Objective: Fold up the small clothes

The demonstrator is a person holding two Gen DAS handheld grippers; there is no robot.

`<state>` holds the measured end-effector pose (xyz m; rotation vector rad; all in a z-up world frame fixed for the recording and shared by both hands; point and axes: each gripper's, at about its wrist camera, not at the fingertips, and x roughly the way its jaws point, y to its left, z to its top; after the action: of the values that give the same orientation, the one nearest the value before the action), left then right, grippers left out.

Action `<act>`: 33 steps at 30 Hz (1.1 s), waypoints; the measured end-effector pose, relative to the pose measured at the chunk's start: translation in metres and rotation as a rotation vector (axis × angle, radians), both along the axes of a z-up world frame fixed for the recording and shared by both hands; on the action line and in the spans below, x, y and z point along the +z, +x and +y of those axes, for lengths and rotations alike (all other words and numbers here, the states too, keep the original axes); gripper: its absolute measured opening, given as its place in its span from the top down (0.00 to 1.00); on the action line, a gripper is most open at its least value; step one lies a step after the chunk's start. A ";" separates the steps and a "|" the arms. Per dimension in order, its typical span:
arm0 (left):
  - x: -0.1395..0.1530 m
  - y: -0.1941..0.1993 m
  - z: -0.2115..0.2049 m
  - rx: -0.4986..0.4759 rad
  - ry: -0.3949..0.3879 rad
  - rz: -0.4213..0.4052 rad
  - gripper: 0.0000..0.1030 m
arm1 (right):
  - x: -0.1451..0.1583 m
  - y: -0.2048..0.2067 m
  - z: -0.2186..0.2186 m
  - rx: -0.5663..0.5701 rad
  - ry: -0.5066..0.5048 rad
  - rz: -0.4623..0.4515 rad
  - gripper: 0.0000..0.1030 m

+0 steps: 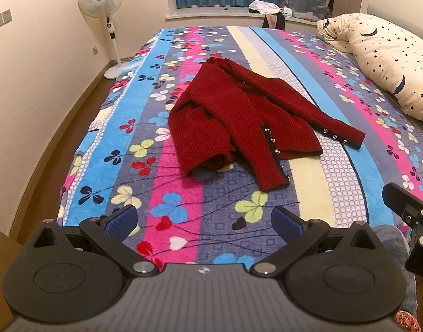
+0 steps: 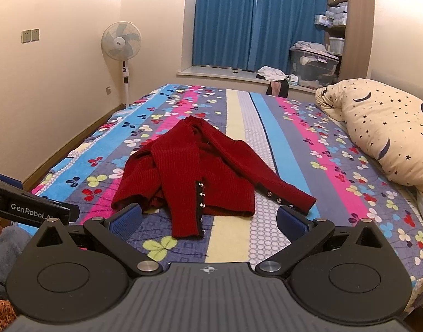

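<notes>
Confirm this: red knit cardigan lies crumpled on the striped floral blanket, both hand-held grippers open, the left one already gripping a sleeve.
Not quite. In the left wrist view the left hand-held gripper is open and grips nothing; the red cardigan lies untouched ahead on the blanket. The right hand-held gripper is open too.

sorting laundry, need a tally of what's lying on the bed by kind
red cardigan: 1
star-print duvet: 1
Total on the bed: 2
Both grippers, left and right, are open and hold nothing.

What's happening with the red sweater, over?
Both grippers, left and right, open, empty. Red sweater rumpled on bedspread, untouched. Nothing blocking it.
</notes>
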<state>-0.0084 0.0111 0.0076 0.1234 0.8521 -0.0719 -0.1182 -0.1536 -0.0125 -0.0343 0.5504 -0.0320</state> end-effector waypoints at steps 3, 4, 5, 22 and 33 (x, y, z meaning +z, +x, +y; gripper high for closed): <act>0.001 0.000 0.000 -0.002 0.002 0.001 0.00 | 0.000 -0.001 -0.004 -0.005 0.005 0.004 0.01; 0.001 0.000 0.000 -0.003 0.002 0.001 0.00 | 0.000 -0.002 -0.006 -0.008 0.006 0.003 0.01; 0.001 0.000 0.000 -0.005 0.001 0.002 0.00 | 0.001 -0.002 -0.007 -0.011 0.008 0.003 0.01; 0.005 0.000 -0.001 0.000 0.001 -0.003 0.00 | -0.003 0.001 0.001 -0.014 0.004 0.001 0.01; 0.002 0.000 0.002 0.001 0.008 -0.003 0.00 | -0.005 0.002 0.008 -0.010 0.003 0.004 0.01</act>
<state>-0.0089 0.0126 0.0095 0.1305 0.8496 -0.0670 -0.1164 -0.1461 -0.0172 -0.0282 0.5547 -0.0412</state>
